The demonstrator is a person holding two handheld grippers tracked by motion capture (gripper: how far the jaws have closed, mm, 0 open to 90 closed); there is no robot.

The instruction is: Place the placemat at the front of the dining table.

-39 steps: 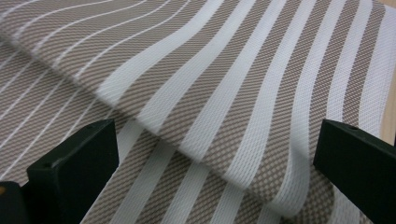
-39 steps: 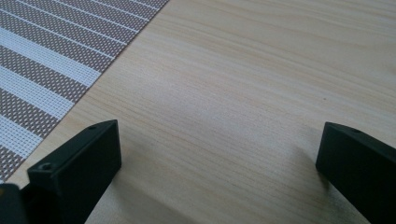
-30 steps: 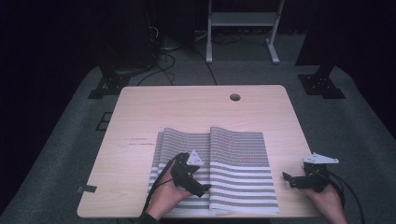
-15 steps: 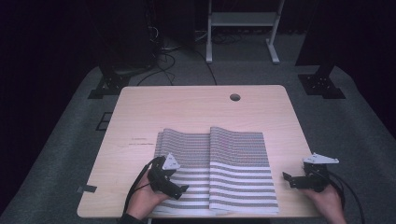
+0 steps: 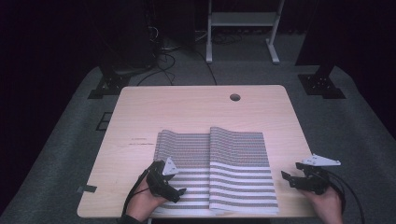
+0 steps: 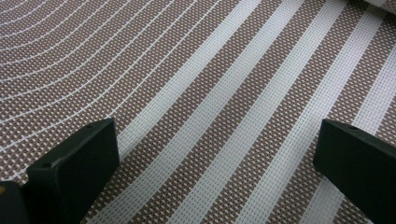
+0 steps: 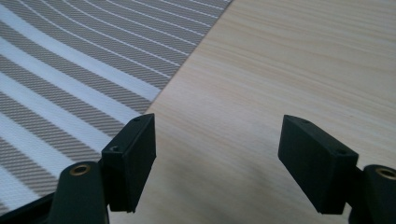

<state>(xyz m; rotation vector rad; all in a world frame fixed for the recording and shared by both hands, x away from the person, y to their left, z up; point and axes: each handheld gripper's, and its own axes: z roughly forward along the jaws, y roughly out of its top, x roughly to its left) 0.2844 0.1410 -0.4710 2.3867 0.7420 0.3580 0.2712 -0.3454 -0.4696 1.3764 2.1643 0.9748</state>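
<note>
One wooden surface [image 5: 187, 116] fills the middle of the frame, with one round hole [image 5: 235, 97] near its upper edge. One striped mat [image 5: 219, 168] lies on it. Two claws show at the bottom: the left claw [image 5: 180, 190] and the right claw [image 5: 284, 175]. Two hands hold them.

striped mat [image 5: 238, 172] – near-left corner hidden under the left gripper [image 5: 180, 190] and hand [image 5: 142, 205] | mat edges cut off in the left gripper view | right hand [image 5: 327, 205], right of the mat, cropped by the bottom edge | room behind the mat's table [image 5: 187, 112] – lost in darkness
</note>
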